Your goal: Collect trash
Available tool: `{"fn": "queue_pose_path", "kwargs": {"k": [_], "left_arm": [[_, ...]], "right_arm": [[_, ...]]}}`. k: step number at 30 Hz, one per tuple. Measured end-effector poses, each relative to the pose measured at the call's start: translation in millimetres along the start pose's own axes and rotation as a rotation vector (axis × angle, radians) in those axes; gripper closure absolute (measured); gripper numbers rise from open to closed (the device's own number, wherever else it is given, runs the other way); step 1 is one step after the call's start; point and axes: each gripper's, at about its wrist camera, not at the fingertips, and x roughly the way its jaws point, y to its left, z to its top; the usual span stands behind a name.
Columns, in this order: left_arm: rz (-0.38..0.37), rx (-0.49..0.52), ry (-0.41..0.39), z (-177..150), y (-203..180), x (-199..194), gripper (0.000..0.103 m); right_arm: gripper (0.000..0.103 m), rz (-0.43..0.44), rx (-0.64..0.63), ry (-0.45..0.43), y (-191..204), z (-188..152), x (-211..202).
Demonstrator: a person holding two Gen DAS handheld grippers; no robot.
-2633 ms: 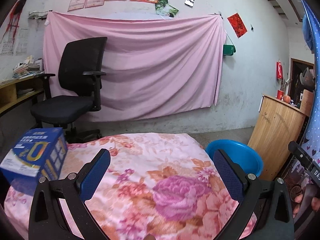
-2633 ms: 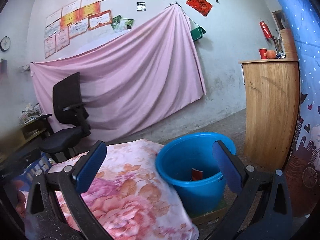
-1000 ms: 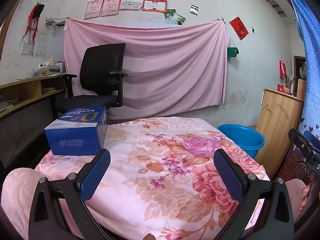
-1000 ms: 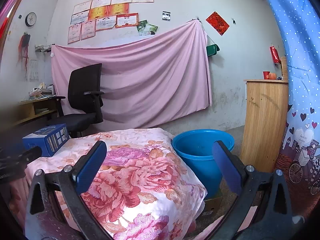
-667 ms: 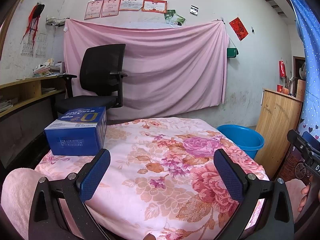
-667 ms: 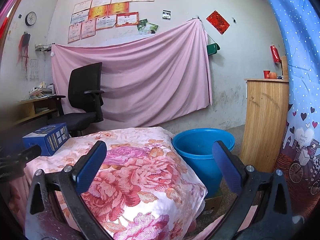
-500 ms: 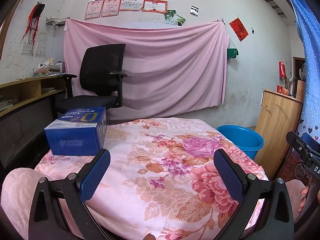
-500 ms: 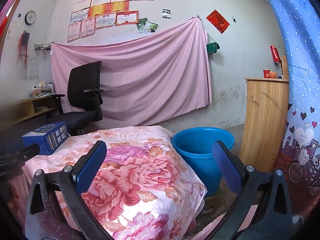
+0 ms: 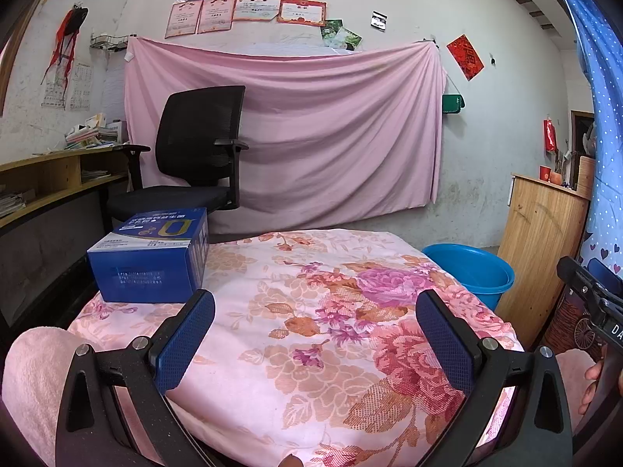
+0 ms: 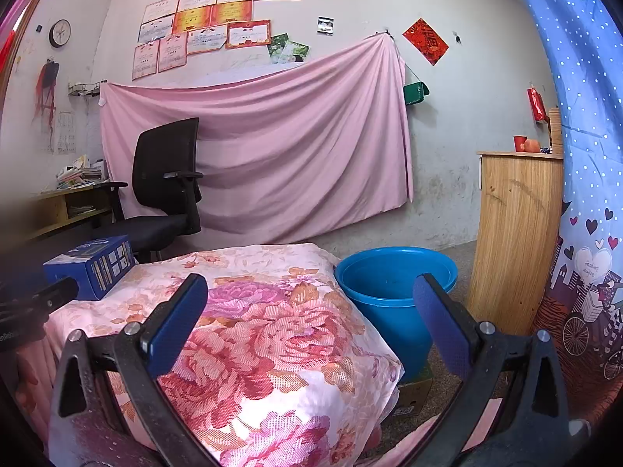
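Left wrist view puts your left gripper (image 9: 315,325) nearest, its two blue-padded fingers (image 9: 186,340) spread wide with nothing between them, low over the near edge of the pink floral-print cloth (image 9: 311,334) that covers the table. Your right gripper (image 10: 309,317) is likewise spread and empty, hanging over the cloth's right-hand corner; from the left wrist camera you see part of it at the far right edge, with your hand (image 9: 592,381) behind it.

Nothing lies on the cloth between your left fingers and the blue rectangular cardboard box (image 9: 150,258). That box sits flat on the table's left side, ahead and to the left of your left gripper and well apart from it. Its long axis runs from the near-left toward the far-right, one short end facing you. Its top face carries a large yellow letter-like mark and white print too small to read; the near face is plain dark blue with faint small text.

Off the table's right side, the round blue plastic bucket (image 10: 393,295) stands on the floor, upright with its mouth open; its bottom is hidden.

Farther back stand a black mesh office chair (image 9: 194,163), a wooden cabinet (image 10: 514,241) on the right, and a pink sheet (image 9: 311,136) hung on the wall.
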Motion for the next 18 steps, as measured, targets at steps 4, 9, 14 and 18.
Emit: {"fn": "queue_pose_path", "kwargs": {"k": [4, 9, 14, 18], "left_arm": [[0.001, 0.001, 0.001, -0.2, -1.9, -0.4, 0.002], [0.001, 0.004, -0.002, -0.8, -4.0, -0.6, 0.002], [0.000, 0.010, -0.004, -1.7, -3.8, -1.1, 0.002], [-0.001, 0.009, -0.005, -2.2, -4.2, -1.3, 0.002]], "right_arm": [[0.000, 0.003, -0.002, 0.003, -0.2, -0.1, 0.5], [0.000, 0.003, -0.002, 0.003, 0.3, -0.2, 0.7], [0.000, 0.003, -0.002, 0.003, 1.1, -0.1, 0.4], [0.000, 0.002, -0.002, 0.003, 1.5, -0.1, 0.4]]}}
